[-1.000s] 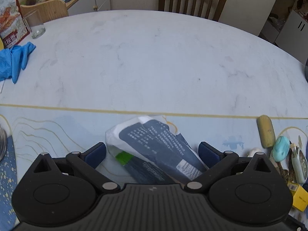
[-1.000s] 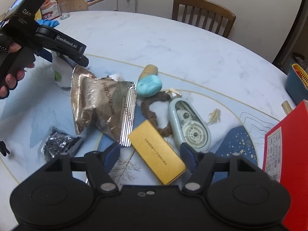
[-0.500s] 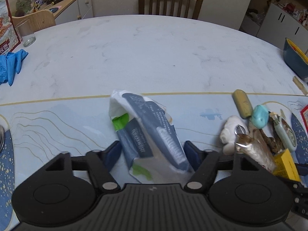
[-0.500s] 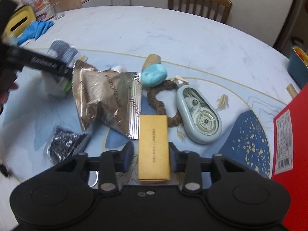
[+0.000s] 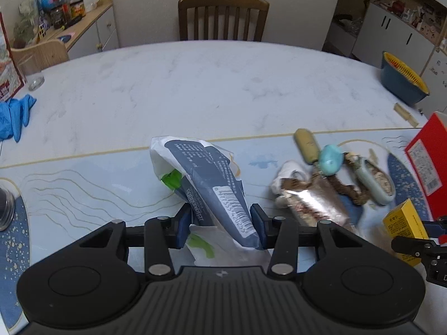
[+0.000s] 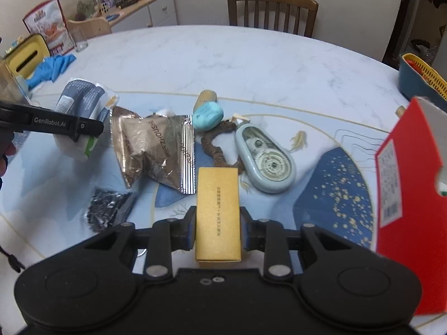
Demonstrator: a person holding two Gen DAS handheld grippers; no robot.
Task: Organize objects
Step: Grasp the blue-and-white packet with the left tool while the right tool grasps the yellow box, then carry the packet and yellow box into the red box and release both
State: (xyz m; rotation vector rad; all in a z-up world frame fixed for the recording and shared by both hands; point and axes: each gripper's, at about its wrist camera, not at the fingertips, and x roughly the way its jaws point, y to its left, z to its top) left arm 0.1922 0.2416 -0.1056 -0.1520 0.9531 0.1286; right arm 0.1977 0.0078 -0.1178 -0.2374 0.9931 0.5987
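1. Left wrist view: our left gripper (image 5: 220,227) is clenched on the pouch (image 5: 208,187), a white and navy soft pack that sticks out ahead of the pads and flops to the left at its far end. We judge it light and limp, with slick film; the pads pinch it near the barcode end, where the folded layers bunch and give some body. A hold further back on the loose white film would likely slip or let it sag.

2. In the same view, to the right of the gripper lie a foil bag (image 5: 313,198), a teal lump (image 5: 331,158) and a tape dispenser (image 5: 375,180), crowded together on the worktop (image 5: 223,83). Far right, the yellow box (image 5: 403,227) shows, held by the other tool.

3. Right wrist view: our right gripper (image 6: 218,227) is closed on the box (image 6: 218,209), pads flat on its two long sides, near its back half. It looks to us like stiff, light card with smooth faces, so a firm but modest squeeze suits it; too much could dent the walls.

4. Ahead and left of this gripper sit the foil bag (image 6: 156,145) and a dark packet (image 6: 107,209); to the right stands a red carton (image 6: 405,195), near enough to brush when we swing that way.
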